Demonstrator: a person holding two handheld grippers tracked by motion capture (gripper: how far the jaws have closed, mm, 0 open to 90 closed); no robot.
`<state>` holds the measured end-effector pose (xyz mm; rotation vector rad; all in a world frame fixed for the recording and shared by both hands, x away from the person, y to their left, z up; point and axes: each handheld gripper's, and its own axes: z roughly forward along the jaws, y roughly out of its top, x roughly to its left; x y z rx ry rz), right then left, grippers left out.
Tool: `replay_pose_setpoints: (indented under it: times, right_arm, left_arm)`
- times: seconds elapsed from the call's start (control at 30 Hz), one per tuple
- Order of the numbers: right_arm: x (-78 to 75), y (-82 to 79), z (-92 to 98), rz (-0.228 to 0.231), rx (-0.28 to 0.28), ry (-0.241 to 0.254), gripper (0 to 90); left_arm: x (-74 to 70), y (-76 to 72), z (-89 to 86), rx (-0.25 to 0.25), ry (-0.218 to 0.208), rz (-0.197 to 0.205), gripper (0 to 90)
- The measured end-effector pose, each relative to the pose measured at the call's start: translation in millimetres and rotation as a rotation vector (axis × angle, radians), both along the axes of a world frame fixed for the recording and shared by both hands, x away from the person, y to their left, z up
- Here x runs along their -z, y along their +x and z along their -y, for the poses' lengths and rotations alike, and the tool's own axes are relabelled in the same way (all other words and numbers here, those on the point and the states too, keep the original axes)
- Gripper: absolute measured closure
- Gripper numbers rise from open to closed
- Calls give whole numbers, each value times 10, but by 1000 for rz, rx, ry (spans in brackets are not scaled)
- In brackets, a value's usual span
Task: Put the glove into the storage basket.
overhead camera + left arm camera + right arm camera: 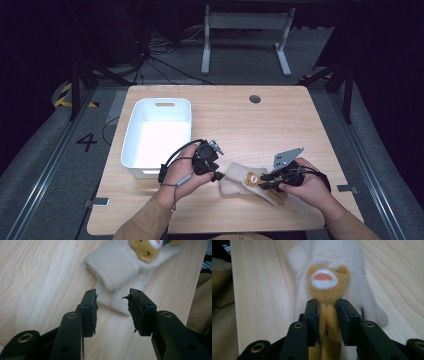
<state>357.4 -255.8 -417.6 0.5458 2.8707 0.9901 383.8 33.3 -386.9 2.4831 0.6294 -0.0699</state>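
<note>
A: High view first: the sock (250, 182) lies flat on the near part of the bench (280, 125), between your two hands, with the white bin (131, 135) to the far left of it.

B: And my tools?

A: Your left tool (113, 305) is half open and holds nothing; its tips stand over the cream cuff end of the sock (120, 270). Your right tool (328, 315) is also partly open. The brown bear patch (328, 287) on the sock passes between its jaws, but I cannot see the pads pressing it, so I judge it is not gripped.

B: How will the sock handle?

A: I think it is light, soft and limp. It will fold and hang when you lift it, and it is not fragile. The fleece should not slip much in the pads.

B: Where do I take it?

A: At the thick folded cuff with your left tool, I would say, where there are more layers to pinch.
</note>
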Motion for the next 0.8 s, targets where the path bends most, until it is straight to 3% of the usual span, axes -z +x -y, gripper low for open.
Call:
replay_pose_setpoints:
  times: [0.13,0.3,0.63,0.8]
  right_arm:
    - [-16,-24,22,-10,13,24,629]
    - [-114,-58,145,8,63,59,619]
    - [-209,-102,409,34,170,46,672]
    - [-238,-106,530,18,220,20,699]
  left_arm:
    - [5,9,33,5,4,-7,591]
    - [11,33,90,23,16,-16,586]
    - [-38,86,164,45,17,-5,588]
    - [-32,97,193,53,28,-15,588]
